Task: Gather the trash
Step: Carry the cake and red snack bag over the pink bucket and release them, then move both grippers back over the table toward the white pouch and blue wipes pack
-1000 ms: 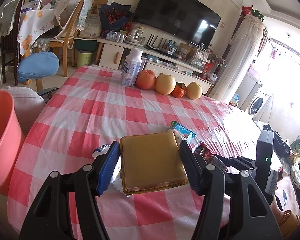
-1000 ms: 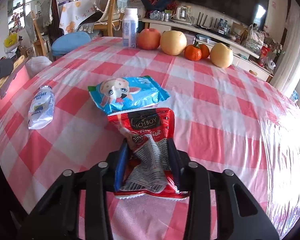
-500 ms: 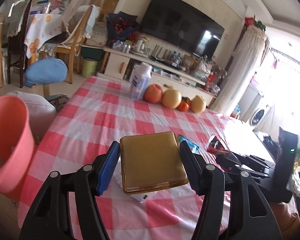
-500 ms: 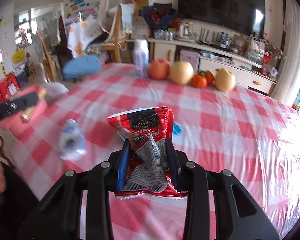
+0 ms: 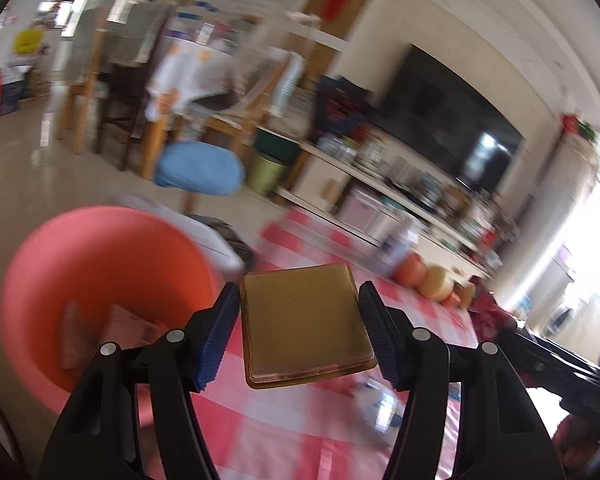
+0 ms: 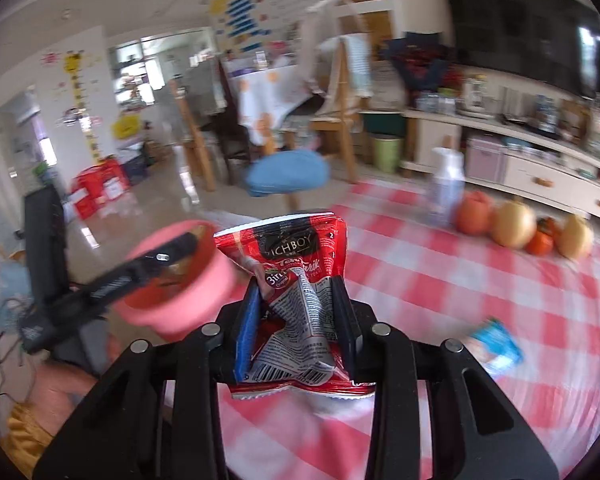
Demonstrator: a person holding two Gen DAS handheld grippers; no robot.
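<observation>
Left gripper clamps the gold packet; right gripper pinches the red wrapper. Both have swung from the table toward the pink bin (probably for dropping; blurred).

Premises: a family living and dining room in a home. Ahead of the fingers, a tabletop under a red-and-white checked cloth carries a row of fruit. Beyond it stand a large television over a low white cabinet, wooden dining chairs, a blue-cushioned stool, and children's wall charts.
</observation>
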